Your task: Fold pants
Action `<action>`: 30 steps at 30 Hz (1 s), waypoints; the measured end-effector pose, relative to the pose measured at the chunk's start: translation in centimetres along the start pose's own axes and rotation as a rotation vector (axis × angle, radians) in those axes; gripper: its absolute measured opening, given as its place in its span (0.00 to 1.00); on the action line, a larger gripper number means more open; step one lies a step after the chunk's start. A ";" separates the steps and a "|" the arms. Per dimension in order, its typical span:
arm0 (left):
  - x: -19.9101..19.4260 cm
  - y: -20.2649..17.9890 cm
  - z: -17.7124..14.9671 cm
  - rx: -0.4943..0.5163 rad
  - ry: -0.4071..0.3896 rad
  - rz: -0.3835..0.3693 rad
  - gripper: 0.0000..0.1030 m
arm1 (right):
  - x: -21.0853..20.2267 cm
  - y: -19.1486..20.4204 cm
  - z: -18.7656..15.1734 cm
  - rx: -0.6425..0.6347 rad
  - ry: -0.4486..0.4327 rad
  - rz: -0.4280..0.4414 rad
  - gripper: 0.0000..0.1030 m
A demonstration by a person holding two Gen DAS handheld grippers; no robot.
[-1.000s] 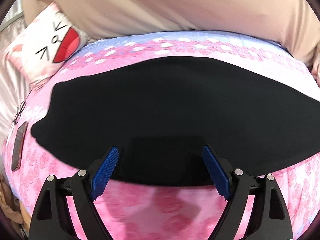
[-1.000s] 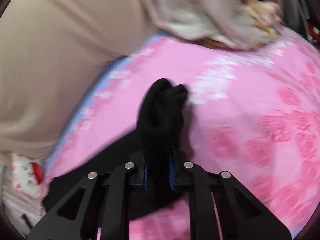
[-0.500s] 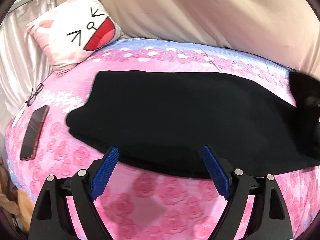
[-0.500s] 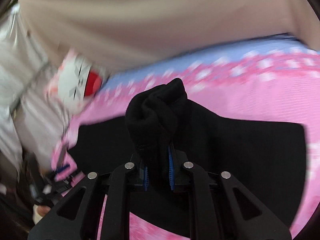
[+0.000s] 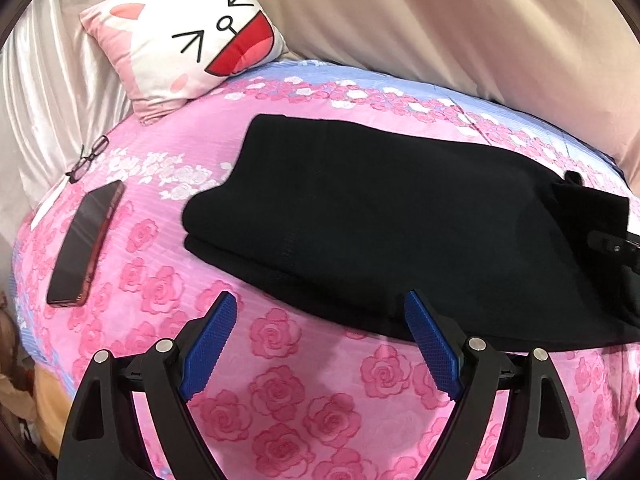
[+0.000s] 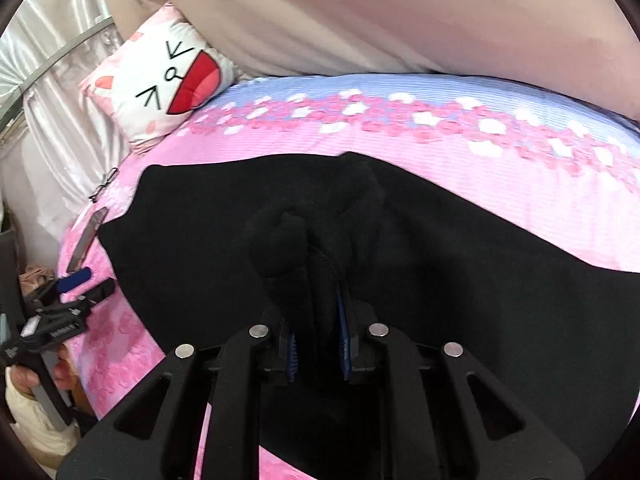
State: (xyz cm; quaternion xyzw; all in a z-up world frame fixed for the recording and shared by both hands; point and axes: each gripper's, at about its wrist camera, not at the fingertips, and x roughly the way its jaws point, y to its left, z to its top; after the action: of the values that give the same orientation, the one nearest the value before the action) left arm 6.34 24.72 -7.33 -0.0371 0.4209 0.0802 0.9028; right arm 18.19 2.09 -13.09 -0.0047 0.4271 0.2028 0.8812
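Nearest in the right wrist view, the right gripper (image 6: 316,344) has its blue-padded jaws pinched almost together on a bunched wad of the black, soft knit pants (image 6: 440,272), which bulges up just beyond the fingertips. The rest of the garment spreads ahead of that gripper and to both sides, lying flat on the pink rose-printed bedspread (image 6: 400,152).

In the left wrist view, the left gripper (image 5: 320,340) stands wide apart and holds nothing, poised over bare bedspread (image 5: 280,400). The near edge of the pants (image 5: 380,216) lies just ahead of its fingertips, with one blue pad overlapping that edge in the picture; I cannot tell whether it touches. The cloth there shows at least two stacked layers.

The fabric looks light, limp and thick, so it should drape, sag and bunch rather than hold a crease. Pinching every layer together at a corner or edge seems the surest hold.

Ahead and to the left of the left gripper lie a dark flat phone (image 5: 86,242) and thin-framed glasses (image 5: 88,158); farther off sits a white and pink cartoon-cat cushion (image 5: 188,40).
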 end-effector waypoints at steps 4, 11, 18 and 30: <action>0.1 -0.7 -0.4 0.015 0.007 -0.015 0.81 | 1.6 1.8 -0.8 -0.064 0.017 -0.008 0.39; -1.0 4.9 -0.5 -0.188 -0.019 -0.071 0.81 | -4.8 3.5 -1.8 0.002 -0.102 0.158 0.60; 3.0 10.6 0.9 -0.517 0.066 -0.294 0.80 | -7.9 -0.7 -4.7 0.166 -0.160 0.072 0.61; 5.4 7.5 4.6 -0.504 0.038 -0.088 0.27 | -12.9 -7.1 -9.3 0.303 -0.228 -0.093 0.78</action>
State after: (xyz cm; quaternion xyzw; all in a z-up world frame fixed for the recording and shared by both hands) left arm 11.95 33.34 -8.52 -0.2807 0.4026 0.1425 0.8596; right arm 6.60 -10.65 -10.45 0.1312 0.3496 0.0944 0.9229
